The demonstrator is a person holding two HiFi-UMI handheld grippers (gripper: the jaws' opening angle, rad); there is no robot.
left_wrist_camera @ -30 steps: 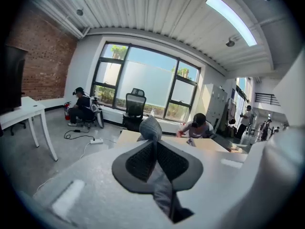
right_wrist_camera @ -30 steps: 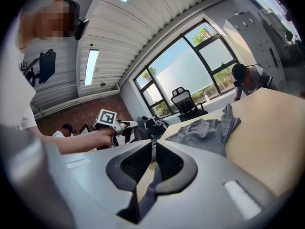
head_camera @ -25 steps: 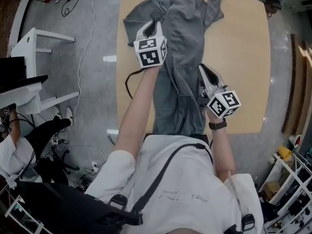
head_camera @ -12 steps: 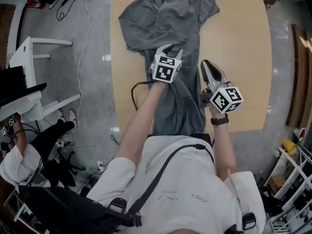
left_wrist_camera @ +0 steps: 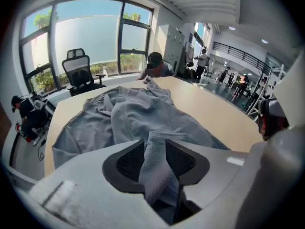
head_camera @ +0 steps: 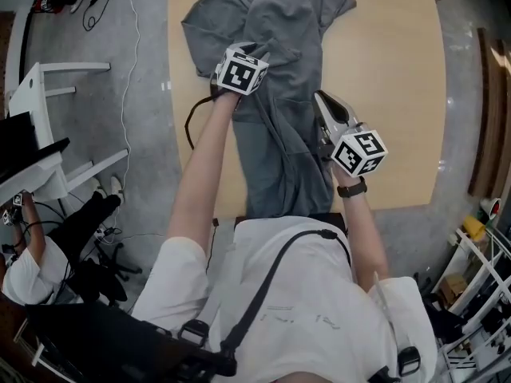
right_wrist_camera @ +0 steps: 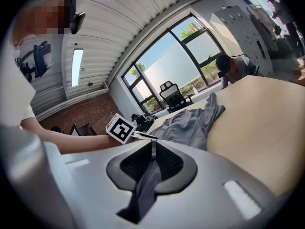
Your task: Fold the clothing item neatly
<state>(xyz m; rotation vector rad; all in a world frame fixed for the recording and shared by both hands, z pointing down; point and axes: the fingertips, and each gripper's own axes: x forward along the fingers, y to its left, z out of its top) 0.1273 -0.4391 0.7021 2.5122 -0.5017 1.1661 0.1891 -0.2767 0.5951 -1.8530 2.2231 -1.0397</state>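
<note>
A grey garment (head_camera: 291, 22) lies lengthwise on the wooden table (head_camera: 383, 70), bunched at the far end, with its near end hanging over the edge by me. My left gripper (head_camera: 243, 58) points down onto the garment's left side. Its jaws have just been opening. In the left gripper view a thick fold of the cloth (left_wrist_camera: 155, 175) stands loosely between the jaws of the left gripper (left_wrist_camera: 155, 144). My right gripper (head_camera: 326, 106) is at the garment's right edge. In the right gripper view the right gripper (right_wrist_camera: 152, 149) is shut on a thin edge of grey cloth (right_wrist_camera: 145, 185).
A black cable (head_camera: 196, 118) hangs at the table's left edge. White furniture (head_camera: 56, 126) and a seated person (head_camera: 32, 262) are on the floor to the left. A black office chair (left_wrist_camera: 81, 70) and another person (left_wrist_camera: 157, 63) are beyond the table's far end.
The left gripper swung in over the garment's middle, opened, then moved out left and down onto the cloth. The right gripper sank slightly, still shut on the cloth's edge.
</note>
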